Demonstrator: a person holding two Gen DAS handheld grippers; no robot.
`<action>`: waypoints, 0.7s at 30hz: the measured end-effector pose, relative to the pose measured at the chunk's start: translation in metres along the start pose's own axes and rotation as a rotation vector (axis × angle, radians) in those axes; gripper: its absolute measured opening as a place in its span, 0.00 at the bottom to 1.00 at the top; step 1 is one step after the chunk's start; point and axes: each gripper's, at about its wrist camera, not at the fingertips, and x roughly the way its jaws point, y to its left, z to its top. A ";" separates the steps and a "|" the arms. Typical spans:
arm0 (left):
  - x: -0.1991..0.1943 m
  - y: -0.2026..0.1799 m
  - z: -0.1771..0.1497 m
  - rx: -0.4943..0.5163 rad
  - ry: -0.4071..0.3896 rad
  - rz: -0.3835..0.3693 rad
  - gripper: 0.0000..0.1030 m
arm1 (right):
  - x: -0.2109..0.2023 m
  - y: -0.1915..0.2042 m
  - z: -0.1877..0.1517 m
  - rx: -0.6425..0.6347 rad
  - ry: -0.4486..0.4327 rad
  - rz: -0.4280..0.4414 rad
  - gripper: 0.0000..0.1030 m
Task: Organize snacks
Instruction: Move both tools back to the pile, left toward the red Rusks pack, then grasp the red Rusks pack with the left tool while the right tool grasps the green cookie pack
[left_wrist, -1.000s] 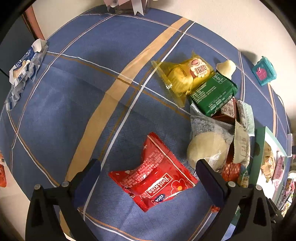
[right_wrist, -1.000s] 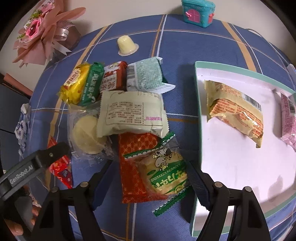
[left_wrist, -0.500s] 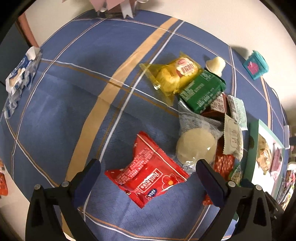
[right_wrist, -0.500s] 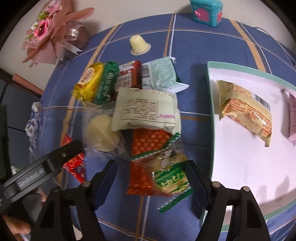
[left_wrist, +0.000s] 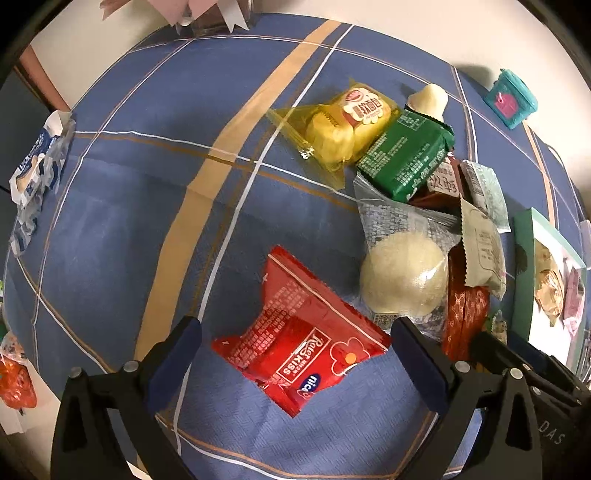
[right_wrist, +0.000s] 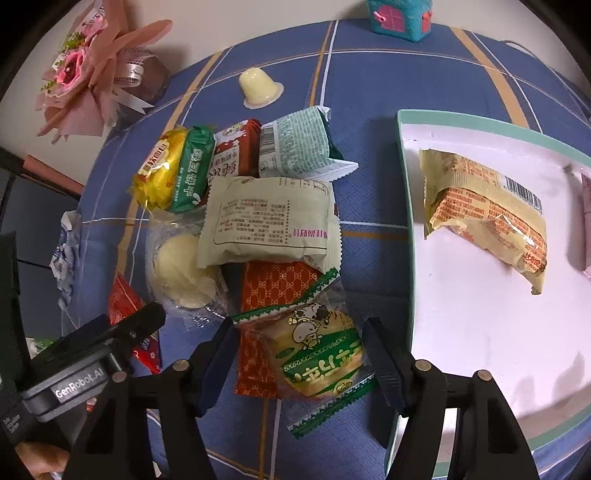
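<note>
Since 1 s ago, lowered closer: left gripper (left_wrist: 295, 354) spread apart around the red packet (left_wrist: 301, 349), right gripper (right_wrist: 299, 354) spread around the green-and-yellow packet (right_wrist: 319, 356) just beside the tray (right_wrist: 402, 206), neither clamped yet, both grasps likely next

In the right wrist view, the pink packet (right_wrist: 586, 225) in the tray (right_wrist: 402, 206) is cut off by the right edge, so only a strip of it shows. The red patterned packet (right_wrist: 271, 286) lies partly under the pale green packet (right_wrist: 266, 221) and the green-edged cake packet (right_wrist: 317, 350), its middle hidden. The red Rose Kiss packet (right_wrist: 123, 301) at lower left is mostly covered by the other tongs' body. The toy house (right_wrist: 399, 16) is clipped by the top edge. In the left wrist view, an orange wrapper (left_wrist: 14, 380) at the left edge is blurred and cut off, and the tray's contents at right are too squeezed to read.
</note>
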 end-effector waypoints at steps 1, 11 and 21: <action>0.000 0.002 0.000 -0.004 -0.001 -0.003 0.98 | 0.000 0.000 0.000 -0.006 0.000 -0.005 0.69; 0.003 0.007 -0.005 0.008 -0.013 0.003 0.90 | 0.008 0.008 -0.005 -0.074 0.022 -0.096 0.61; -0.002 -0.004 -0.005 0.029 -0.016 -0.021 0.78 | -0.005 0.002 -0.001 -0.055 0.014 -0.111 0.53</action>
